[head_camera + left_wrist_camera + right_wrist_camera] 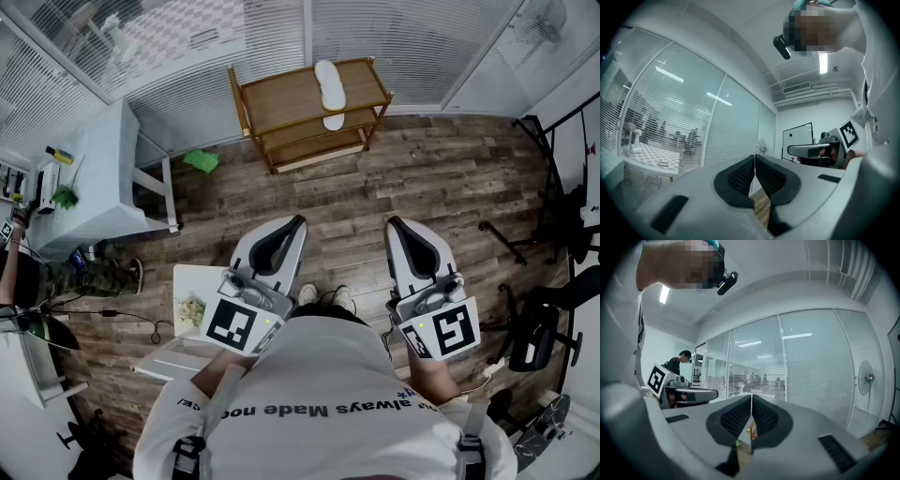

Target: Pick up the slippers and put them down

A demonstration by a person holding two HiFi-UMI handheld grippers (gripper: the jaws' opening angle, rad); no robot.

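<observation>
A white slipper [329,82] lies on the top shelf of a wooden rack [281,98] against the far glass wall; a second white slipper [334,121] shows on the shelf below it. Both grippers are held level in front of the person, well short of the rack. My left gripper [299,222] is shut with nothing between its pads [743,176]. My right gripper [392,223] is likewise shut and empty, its pads [740,416] pressed together. Each gripper shows in the other's view, the right gripper [811,150] and the left gripper [691,394].
A white table [103,178] stands at the left with small items on it. A green object [201,160] lies on the wood floor beside it. Black stands and a chair [544,319] crowd the right side. A white box [192,309] sits near the person's feet.
</observation>
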